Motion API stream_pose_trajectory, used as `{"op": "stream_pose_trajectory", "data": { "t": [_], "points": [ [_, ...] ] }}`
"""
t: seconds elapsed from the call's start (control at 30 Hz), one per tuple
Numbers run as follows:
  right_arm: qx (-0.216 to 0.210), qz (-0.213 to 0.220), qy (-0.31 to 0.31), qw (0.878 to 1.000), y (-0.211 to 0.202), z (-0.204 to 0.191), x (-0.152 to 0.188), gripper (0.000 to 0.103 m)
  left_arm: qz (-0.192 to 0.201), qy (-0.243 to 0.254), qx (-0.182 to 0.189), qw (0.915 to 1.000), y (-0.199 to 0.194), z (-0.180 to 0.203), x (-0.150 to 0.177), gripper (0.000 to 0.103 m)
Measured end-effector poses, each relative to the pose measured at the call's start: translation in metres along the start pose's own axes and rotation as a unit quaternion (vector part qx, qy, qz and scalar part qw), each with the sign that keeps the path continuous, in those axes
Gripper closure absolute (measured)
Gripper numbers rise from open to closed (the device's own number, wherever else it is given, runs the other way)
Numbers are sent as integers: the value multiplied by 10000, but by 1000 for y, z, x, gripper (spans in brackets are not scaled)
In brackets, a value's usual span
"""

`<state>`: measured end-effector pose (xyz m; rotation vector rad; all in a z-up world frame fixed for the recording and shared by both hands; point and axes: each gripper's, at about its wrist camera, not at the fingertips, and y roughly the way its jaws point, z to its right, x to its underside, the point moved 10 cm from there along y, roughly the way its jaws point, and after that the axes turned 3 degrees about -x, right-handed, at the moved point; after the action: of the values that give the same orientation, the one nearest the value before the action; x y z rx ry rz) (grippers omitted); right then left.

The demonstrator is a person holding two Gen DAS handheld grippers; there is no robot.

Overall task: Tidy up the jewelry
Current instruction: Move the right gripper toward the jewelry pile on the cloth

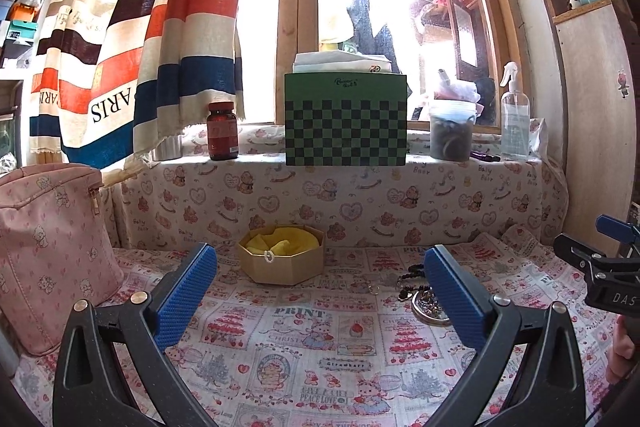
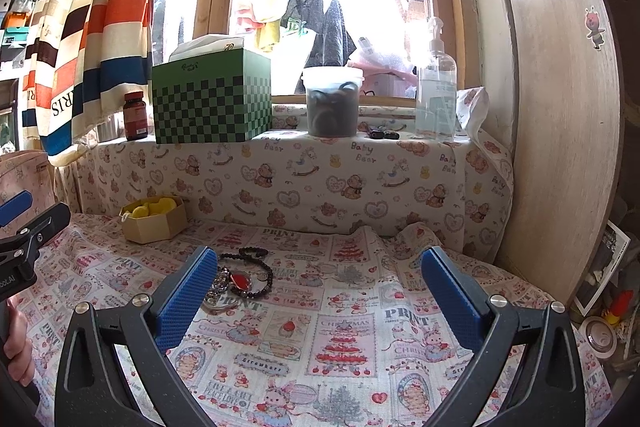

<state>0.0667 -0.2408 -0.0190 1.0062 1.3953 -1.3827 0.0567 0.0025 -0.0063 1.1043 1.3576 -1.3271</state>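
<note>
A small heap of jewelry (image 2: pixel 240 279) lies on the printed tablecloth: a black bead bracelet, a red pendant and a round metal piece. An open octagonal gold box (image 1: pixel 281 257) lined with yellow cloth stands behind it, toward the window wall. My left gripper (image 1: pixel 320 301) hangs open over the cloth, the box ahead between its fingers; the jewelry (image 1: pixel 422 293) is half hidden by the right blue pad. My right gripper (image 2: pixel 318 297) is open too, with the jewelry just beside its left pad. In the right wrist view the box (image 2: pixel 154 219) sits far left.
A pink bear-print bag (image 1: pixel 52 251) stands at the left. On the cloth-covered ledge are a red bottle (image 1: pixel 222 131), a green checkered tissue box (image 1: pixel 346 119), a plastic tub (image 1: pixel 452 131) and a spray bottle (image 1: pixel 514 119). A wooden cabinet (image 2: pixel 560 131) bounds the right side.
</note>
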Motion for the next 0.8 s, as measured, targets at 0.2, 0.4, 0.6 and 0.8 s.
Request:
{"op": "stream_pose_trajectory", "data": {
  "t": [0.2,0.4,0.6,0.8],
  "points": [
    [-4,-37,12,10000,0,-1,1,0,-18,-29,-180,9998,0,-4,0,0],
    [37,-99,-203,9997,-10,-7,-9,0,-294,-93,-13,9995,-7,-6,-14,0],
    [-125,86,-140,9998,-21,-20,-79,1,236,437,-21,9988,-7,-4,-73,0],
    [-307,-447,137,9984,38,-29,-111,30,366,154,42,9992,32,-10,-109,0]
  ]
}}
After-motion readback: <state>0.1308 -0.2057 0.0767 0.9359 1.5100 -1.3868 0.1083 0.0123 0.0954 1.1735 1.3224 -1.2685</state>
